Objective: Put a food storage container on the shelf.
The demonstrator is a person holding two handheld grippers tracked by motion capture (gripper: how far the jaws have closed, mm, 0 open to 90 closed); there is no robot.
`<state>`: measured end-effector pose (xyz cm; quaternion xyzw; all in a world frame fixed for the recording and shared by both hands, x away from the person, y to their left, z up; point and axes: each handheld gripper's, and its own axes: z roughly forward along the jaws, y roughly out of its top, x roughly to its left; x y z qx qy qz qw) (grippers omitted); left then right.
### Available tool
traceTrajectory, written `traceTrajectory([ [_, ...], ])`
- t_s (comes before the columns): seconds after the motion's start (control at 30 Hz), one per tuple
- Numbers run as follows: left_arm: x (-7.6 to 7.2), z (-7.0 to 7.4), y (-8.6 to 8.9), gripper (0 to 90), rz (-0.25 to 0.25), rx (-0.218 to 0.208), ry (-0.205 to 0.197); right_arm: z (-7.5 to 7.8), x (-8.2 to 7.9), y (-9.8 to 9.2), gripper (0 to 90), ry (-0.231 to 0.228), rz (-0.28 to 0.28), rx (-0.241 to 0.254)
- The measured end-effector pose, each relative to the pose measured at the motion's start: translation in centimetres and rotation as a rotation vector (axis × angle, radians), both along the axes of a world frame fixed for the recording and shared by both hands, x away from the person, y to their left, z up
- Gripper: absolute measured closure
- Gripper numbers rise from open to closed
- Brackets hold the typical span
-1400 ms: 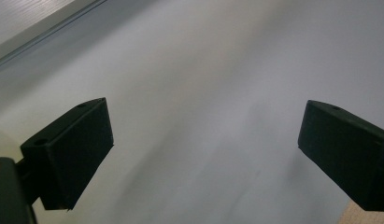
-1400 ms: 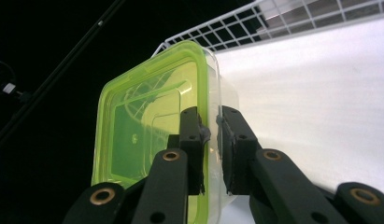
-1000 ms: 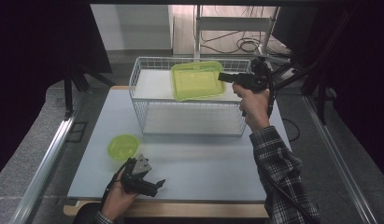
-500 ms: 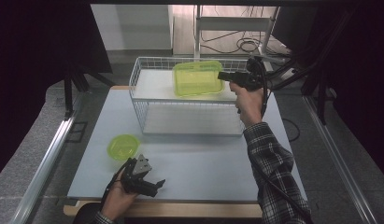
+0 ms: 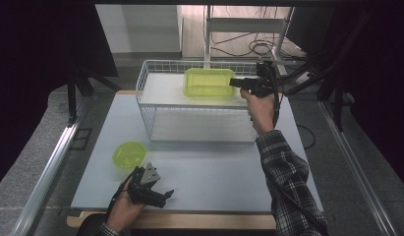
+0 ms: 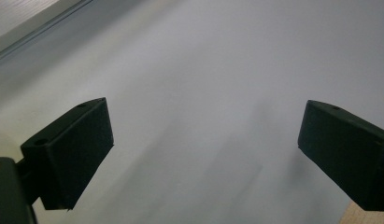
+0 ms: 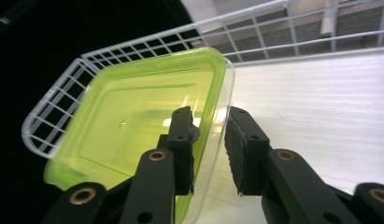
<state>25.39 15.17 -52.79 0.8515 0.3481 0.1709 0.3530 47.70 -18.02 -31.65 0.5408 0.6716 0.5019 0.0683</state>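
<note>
Moved since a second ago: the yellow-green translucent rectangular plastic container (image 5: 209,82) had come down from a tilt above the rack and lay level on the upper shelf of the white wire rack (image 5: 153,117), toward its back right part.
Right gripper jaws: the right gripper (image 5: 234,82) had just been opening; its jaws stood narrow, one on each side of the container's wall, and the pads looked slightly clear of it.
Right gripper view: the container (image 7: 133,121) lay against the white wire rim (image 7: 59,98) of the rack, its clear rim edge running between the two black jaws, one jaw inside the container and one outside over the white shelf board (image 7: 330,102).
High view: the small yellow-green translucent round plastic lid (image 5: 128,154) lay on the pale grey table top (image 5: 214,172), left of centre and well apart from the rack, just beyond the left gripper (image 5: 163,196).
Left gripper view: the jaws stood wide apart over bare grey table, nothing between them.
Right arm pose: the checked sleeve (image 5: 288,187) reached forward along the rack's right side, the hand raised at shelf height, the gripper pointing level to the left.
Left hand pose: the left hand (image 5: 122,206) rested low at the near table edge.
</note>
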Motion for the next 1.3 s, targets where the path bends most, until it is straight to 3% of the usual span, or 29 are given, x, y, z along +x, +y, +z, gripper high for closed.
traceTrajectory([
  [0.13,0.0,0.0,0.0,3.1,0.001,-0.001,0.003,-0.4,0.3,-0.1,63.0,0.007,0.007,-0.009],
  [0.23,0.0,0.0,0.0,3.1,0.001,-0.003,0.003,-0.2,0.3,0.0,53.4,-0.021,0.001,-0.052],
  [0.33,0.0,0.0,0.0,3.1,0.003,-0.005,0.005,0.0,0.3,-0.2,43.3,-0.033,0.02,-0.04],
  [0.57,0.1,0.2,0.2,3.3,0.007,-0.031,0.02,0.5,-0.2,-0.5,28.9,-0.074,0.052,-0.063],
  [0.8,0.1,0.4,0.4,3.7,0.006,-0.063,0.036,0.7,-1.1,-0.7,21.2,-0.109,0.095,-0.097],
  [1.3,0.1,0.3,0.5,3.1,0.002,-0.068,0.014,0.7,-3.6,-0.1,10.0,-0.183,0.189,-0.176],
])
